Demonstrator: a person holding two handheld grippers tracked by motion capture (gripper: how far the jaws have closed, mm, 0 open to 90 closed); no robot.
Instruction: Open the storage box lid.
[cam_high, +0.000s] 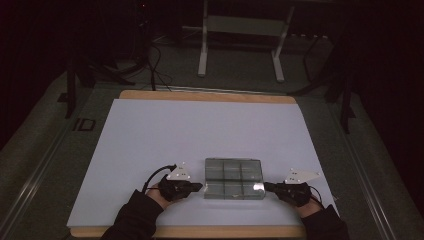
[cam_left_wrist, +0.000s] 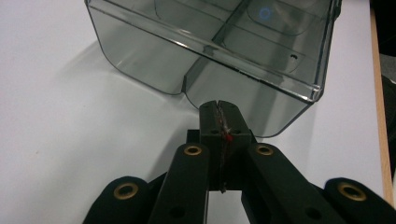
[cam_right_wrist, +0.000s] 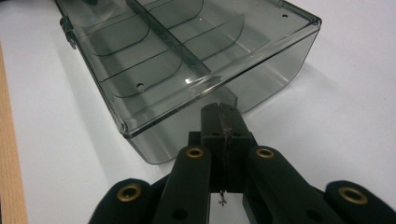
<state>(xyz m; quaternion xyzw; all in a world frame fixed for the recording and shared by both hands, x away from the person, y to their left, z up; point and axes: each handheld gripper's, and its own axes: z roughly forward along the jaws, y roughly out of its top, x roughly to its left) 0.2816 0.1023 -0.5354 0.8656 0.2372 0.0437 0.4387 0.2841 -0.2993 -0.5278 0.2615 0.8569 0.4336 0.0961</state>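
The left gripper (cam_high: 199, 186) and right gripper (cam_high: 267, 186), jaws closed on nothing, flank the smoky transparent plastic compartment box (cam_high: 234, 178), tips at its end walls.

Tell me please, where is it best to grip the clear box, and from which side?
Probably the two short end walls of the box, one gripper from each side. It lies flat with its lid closed, and the left gripper and right gripper, both shut now, already point at those ends. Each end has a centre notch under the lid's lip.
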